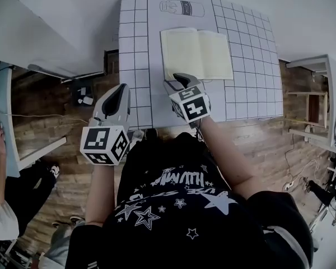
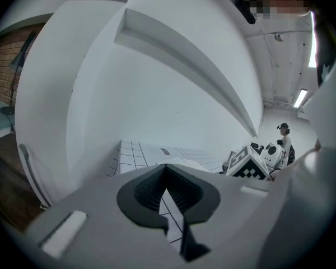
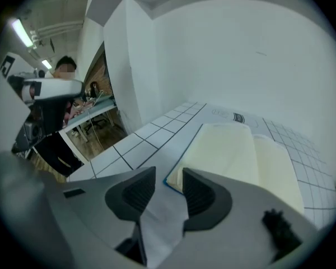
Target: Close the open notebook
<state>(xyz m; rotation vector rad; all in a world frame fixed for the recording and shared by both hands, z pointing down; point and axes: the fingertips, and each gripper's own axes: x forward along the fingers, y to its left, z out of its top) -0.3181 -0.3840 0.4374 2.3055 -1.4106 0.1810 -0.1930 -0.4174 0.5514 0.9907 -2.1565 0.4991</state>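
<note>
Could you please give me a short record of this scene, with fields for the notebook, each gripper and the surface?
notebook: open, cream pages up, lying flat
table: white, with a grid of squares; the notebook lies on it
right gripper: jaws apart, at the notebook's near left corner, gripping nothing
left gripper: jaws together, empty, by the table's near left corner, apart from the notebook
task state: notebook not yet closed

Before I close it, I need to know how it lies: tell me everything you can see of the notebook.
The notebook lies open and flat on the gridded white table, with two cream pages that look blank facing up, split by a centre fold. A thin blue cover edge shows at its near left corner. The right gripper has its open jaws at that corner without gripping it; nothing else rests on it.
</note>
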